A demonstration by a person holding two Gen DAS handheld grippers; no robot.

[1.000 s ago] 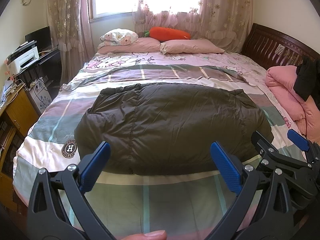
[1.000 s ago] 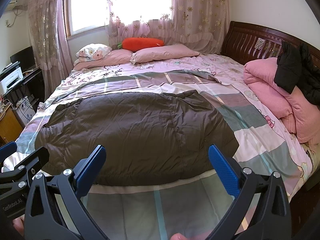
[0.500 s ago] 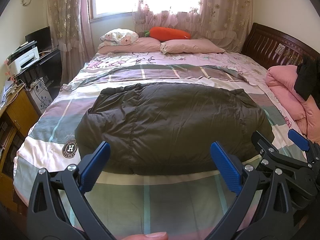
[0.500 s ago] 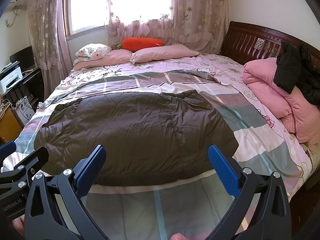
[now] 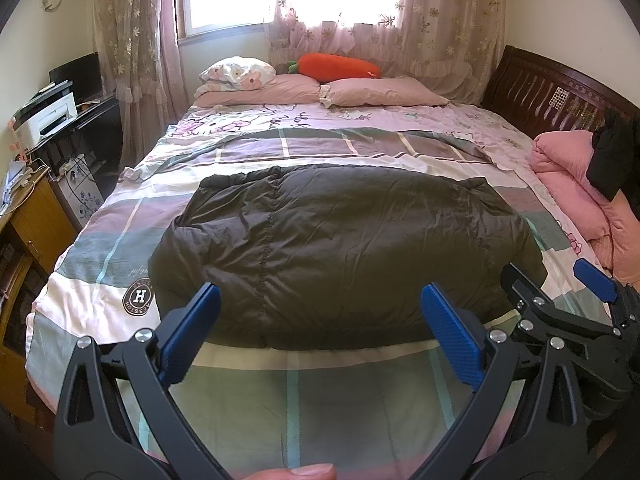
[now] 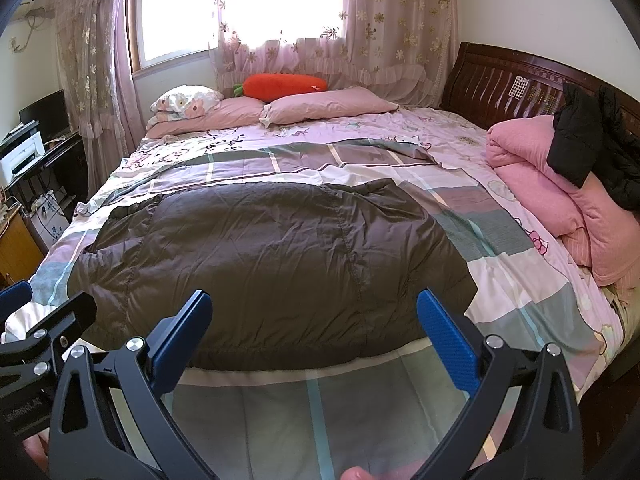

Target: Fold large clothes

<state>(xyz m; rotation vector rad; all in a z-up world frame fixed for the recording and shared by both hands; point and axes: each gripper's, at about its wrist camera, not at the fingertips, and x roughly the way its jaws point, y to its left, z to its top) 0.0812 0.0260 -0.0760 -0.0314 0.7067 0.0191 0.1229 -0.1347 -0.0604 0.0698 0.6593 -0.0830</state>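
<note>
A large dark brown padded coat lies spread flat across the middle of the bed; it also shows in the right wrist view. My left gripper is open and empty, held above the bed's near end, just short of the coat's front edge. My right gripper is open and empty beside it, also short of the coat's front edge. The right gripper shows at the right in the left wrist view. The left gripper's tip shows at the far left in the right wrist view.
The bed has a checked quilt, pink pillows and an orange carrot cushion at the far end. Folded pink bedding with black clothes lies at the right. A desk with a printer stands left.
</note>
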